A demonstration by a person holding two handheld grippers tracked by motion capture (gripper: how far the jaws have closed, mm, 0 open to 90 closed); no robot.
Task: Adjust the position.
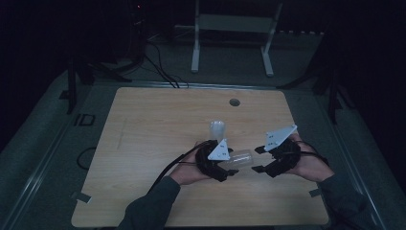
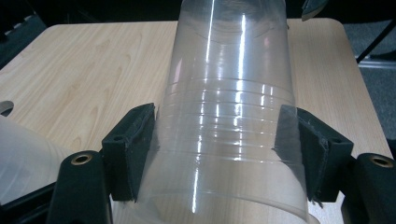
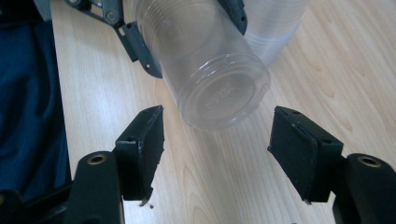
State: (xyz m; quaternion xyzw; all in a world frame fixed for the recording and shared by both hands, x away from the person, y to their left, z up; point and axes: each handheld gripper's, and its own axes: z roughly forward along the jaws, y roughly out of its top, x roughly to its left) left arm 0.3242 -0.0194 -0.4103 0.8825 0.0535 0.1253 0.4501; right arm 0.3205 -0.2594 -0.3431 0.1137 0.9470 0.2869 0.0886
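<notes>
A clear plastic cup (image 1: 242,156) lies on its side above the wooden table (image 1: 153,134), with my left gripper (image 1: 233,164) shut on it. In the left gripper view both black pads (image 2: 133,149) press on the ribbed wall of the cup (image 2: 224,93). My right gripper (image 1: 257,159) faces the cup's base from the right with its jaws open. In the right gripper view the cup's base (image 3: 219,91) hangs just beyond the right gripper (image 3: 217,149), with nothing between its fingers. A stack of clear cups (image 1: 218,129) stands just behind the left hand.
The stack of cups (image 3: 275,23) sits right behind the held one, and its side (image 2: 23,158) shows at the left gripper's lower left. A round cable hole (image 1: 234,102) lies near the table's far edge. A metal stand (image 1: 234,28) is on the floor beyond.
</notes>
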